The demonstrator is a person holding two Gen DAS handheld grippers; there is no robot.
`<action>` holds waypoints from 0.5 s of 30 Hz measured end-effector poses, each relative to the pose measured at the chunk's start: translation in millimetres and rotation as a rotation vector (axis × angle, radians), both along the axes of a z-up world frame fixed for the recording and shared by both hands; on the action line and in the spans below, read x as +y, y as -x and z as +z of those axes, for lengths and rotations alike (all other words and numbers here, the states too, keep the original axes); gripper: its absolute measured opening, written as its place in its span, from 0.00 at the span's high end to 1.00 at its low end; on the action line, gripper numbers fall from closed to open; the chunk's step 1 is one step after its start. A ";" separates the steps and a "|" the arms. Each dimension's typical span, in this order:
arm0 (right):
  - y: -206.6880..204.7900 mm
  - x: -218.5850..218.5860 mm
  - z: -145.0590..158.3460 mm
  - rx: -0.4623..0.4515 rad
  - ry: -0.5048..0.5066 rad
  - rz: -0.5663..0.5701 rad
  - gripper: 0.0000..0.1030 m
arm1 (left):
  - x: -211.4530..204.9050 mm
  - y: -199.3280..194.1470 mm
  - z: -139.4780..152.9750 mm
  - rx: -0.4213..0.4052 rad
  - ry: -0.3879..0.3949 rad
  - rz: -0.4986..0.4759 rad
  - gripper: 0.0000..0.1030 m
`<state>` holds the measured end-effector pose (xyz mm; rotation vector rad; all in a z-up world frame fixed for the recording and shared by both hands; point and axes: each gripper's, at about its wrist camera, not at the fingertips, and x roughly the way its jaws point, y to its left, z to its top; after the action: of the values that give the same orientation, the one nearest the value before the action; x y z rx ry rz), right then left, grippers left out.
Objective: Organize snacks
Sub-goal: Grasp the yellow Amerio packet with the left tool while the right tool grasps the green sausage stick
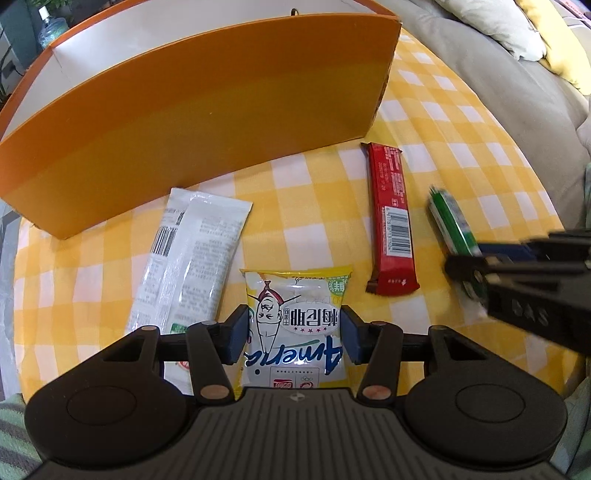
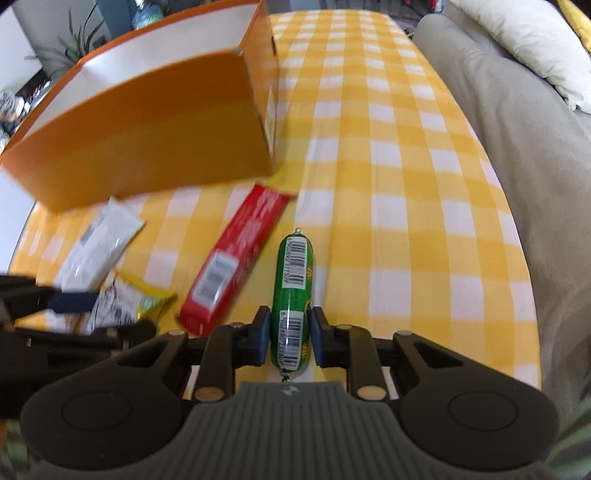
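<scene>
My right gripper hides the green sausage's near end, and the orange box looks blurred.

I see a table covered by a yellow-and-white checked cloth. To its right stands a grey-beige sofa carrying a cream cushion and a yellow cushion. Beyond the far left edge I note a potted plant and a water bottle. Lighting is bright and even.

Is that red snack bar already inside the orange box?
No, the red bar lies flat on the checked cloth, in front of the orange box and outside it.
</scene>
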<state>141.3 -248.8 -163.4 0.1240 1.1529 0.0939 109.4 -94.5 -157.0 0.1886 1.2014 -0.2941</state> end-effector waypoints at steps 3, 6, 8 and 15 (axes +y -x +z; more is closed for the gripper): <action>9.0 -0.1 1.3 0.018 0.004 0.010 0.80 | -0.1 1.8 -0.3 -0.008 -0.002 0.013 0.42; 11.2 -1.2 1.3 0.009 -0.015 0.001 0.71 | -0.1 4.3 -0.6 -0.015 -0.014 0.033 0.37; 10.6 -2.7 1.8 -0.003 -0.037 -0.015 0.65 | 0.7 4.8 -1.0 -0.015 -0.009 0.049 0.36; 8.4 -2.1 0.7 -0.033 -0.041 -0.058 0.62 | -0.1 5.1 -1.1 -0.010 -0.006 0.060 0.42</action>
<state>133.0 -250.9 -162.7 0.1916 1.1142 0.0680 104.3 -94.5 -158.1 0.1585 1.1959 -0.2369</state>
